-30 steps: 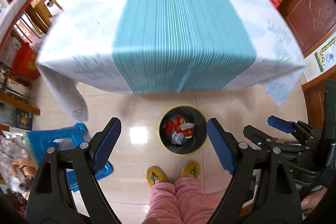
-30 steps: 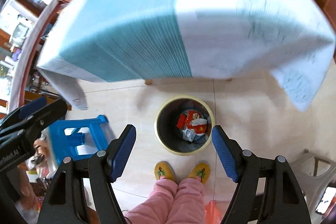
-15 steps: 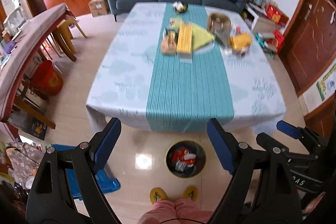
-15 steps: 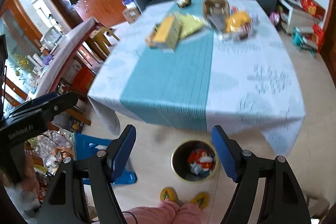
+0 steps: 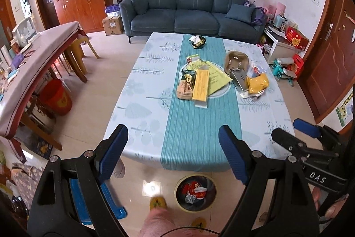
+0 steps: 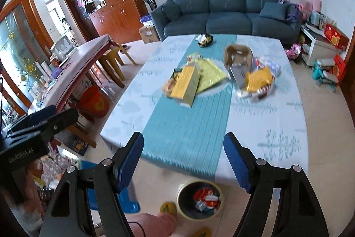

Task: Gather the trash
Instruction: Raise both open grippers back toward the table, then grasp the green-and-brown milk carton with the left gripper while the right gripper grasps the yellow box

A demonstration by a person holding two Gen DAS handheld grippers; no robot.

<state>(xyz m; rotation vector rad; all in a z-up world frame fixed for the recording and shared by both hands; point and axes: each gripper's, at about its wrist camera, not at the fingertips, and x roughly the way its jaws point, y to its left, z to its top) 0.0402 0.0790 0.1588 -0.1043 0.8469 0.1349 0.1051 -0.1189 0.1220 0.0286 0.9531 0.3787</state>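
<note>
Holding both grippers above the near edge of the tabletop [image 5: 142,108], you have them tilted forward and downward, so each camera looks across the table toward the sofa [image 5: 190,8] and also catches the floor at your feet. Your left gripper [image 5: 173,148] has its blue fingers [image 5: 113,150] spread wide with nothing between them. Your right gripper [image 6: 184,159] is likewise released, its fingers [image 6: 129,161] parted and bare. In the left view the right gripper shows at the right edge; in the right view the left gripper shows at the left edge, so the two sit side by side and apart.

The trash lies in two places. A round bin [image 5: 195,192] stands on the floor just in front of the table's near edge, below and between the fingers of each gripper, and it holds red and silver wrappers [image 5: 195,190]. Your yellow slippers [image 5: 157,202] and pink trouser legs [image 5: 155,223] are right beside it. The rest sits on the tabletop, well beyond the fingertips: a yellow box [image 5: 200,86] and a brown packet [image 5: 184,90] on the teal runner [image 5: 195,132], a pale green bag [image 5: 216,77] under them on a plate, an orange packet [image 5: 257,81] and a brown bag [image 5: 236,60] to the right, and a small dark wrapper [image 5: 197,41] at the far end. Neither gripper touches any of these.
</note>
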